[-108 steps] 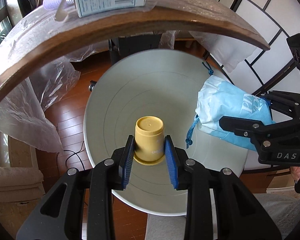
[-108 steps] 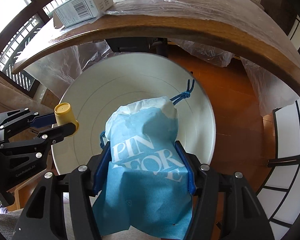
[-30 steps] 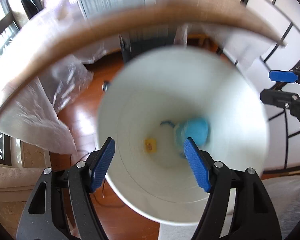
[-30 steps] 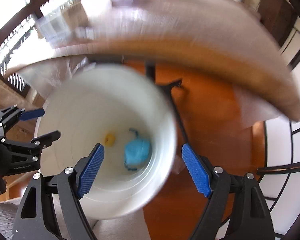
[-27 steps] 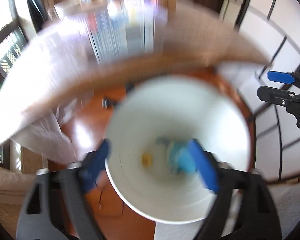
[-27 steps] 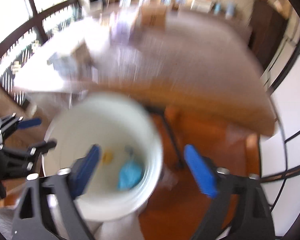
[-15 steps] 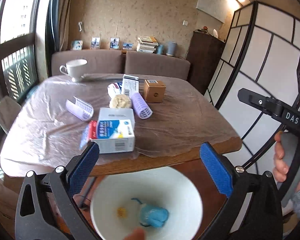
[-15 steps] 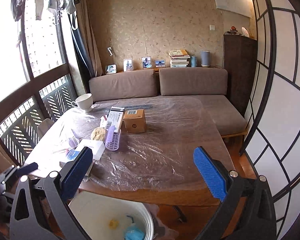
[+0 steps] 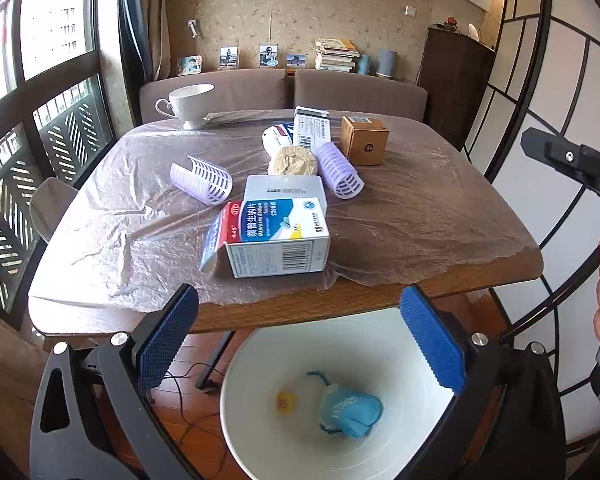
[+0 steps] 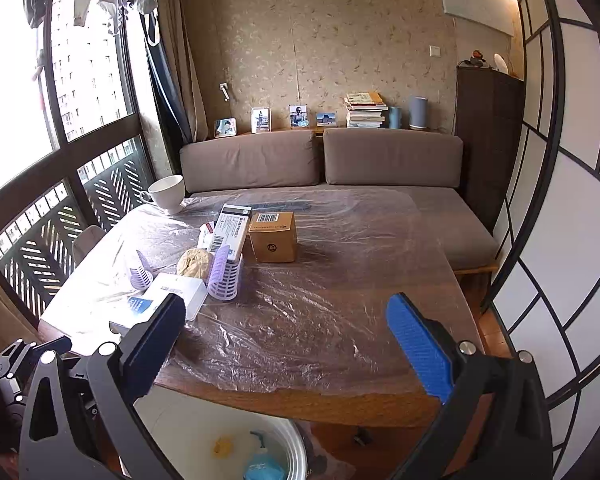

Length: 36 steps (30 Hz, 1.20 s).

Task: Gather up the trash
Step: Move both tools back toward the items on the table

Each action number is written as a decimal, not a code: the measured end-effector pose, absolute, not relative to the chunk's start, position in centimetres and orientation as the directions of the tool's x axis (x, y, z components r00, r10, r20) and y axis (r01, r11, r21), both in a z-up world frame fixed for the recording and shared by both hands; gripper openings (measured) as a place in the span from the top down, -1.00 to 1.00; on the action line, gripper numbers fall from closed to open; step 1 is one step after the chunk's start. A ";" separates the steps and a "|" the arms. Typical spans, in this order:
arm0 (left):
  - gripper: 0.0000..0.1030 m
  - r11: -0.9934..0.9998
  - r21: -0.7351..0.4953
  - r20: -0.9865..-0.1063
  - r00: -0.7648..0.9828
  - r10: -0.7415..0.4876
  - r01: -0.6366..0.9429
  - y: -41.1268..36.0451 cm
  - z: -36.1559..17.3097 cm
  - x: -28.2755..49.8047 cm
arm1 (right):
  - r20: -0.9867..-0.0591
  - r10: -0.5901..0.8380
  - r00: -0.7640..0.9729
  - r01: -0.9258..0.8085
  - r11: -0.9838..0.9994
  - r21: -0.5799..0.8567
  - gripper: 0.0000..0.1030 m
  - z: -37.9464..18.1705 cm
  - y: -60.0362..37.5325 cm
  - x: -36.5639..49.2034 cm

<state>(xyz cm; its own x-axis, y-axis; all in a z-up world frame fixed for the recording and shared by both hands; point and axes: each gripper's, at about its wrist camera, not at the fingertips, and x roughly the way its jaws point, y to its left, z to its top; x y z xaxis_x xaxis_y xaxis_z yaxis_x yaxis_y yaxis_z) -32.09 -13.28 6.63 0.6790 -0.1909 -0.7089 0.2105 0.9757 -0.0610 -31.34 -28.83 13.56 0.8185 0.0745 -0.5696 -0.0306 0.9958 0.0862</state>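
Grippers both stand wide apart and empty: left gripper (image 9: 300, 344), right gripper (image 10: 288, 344). Blue bag (image 9: 350, 410) and yellow cup (image 9: 286, 400) lie in the white bin (image 9: 380, 328) below the table's (image 9: 420, 216) near edge. Next step, likely: reach for the near medicine box (image 9: 276, 240).

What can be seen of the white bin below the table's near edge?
The white bin is a round, smooth-walled bucket, plastic by its look, standing upright and open on the wooden floor, partly tucked under the table edge. At its bottom lie a crumpled blue drawstring bag and a small yellow cup, apart from each other. Neither gripper touches it.
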 end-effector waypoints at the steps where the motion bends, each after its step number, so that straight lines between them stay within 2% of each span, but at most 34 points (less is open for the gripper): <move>1: -0.97 0.975 -0.065 -0.711 0.675 -0.195 0.212 -13.0 6.6 -31.8 | -0.569 0.072 0.819 -0.028 0.996 0.085 -0.93 13.6 -28.6 -31.0; 15: -0.97 0.958 -0.035 -0.731 0.646 -0.218 0.284 -12.6 5.5 -26.4 | -0.609 -0.021 0.793 0.046 0.999 0.026 -0.93 12.3 -25.2 -23.8; 23: -0.97 0.962 -0.058 -0.743 0.631 -0.220 0.268 -12.5 4.6 -24.6 | -0.671 0.001 0.741 0.027 0.999 0.032 -0.93 9.2 -24.6 -17.1; 36: -0.97 0.980 -0.015 -0.767 0.626 -0.139 0.200 -14.1 2.4 -23.5 | -0.740 0.033 0.672 -0.031 0.999 0.016 -0.93 4.6 -24.6 -9.2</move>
<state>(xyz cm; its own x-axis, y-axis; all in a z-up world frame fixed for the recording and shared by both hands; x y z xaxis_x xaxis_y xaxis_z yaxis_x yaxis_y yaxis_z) -23.51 -14.11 2.45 0.6263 -0.1394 -0.7670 0.1995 0.9798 -0.0151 -9.23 -24.64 4.55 0.6718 0.0330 -0.7400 -0.0312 0.9994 0.0163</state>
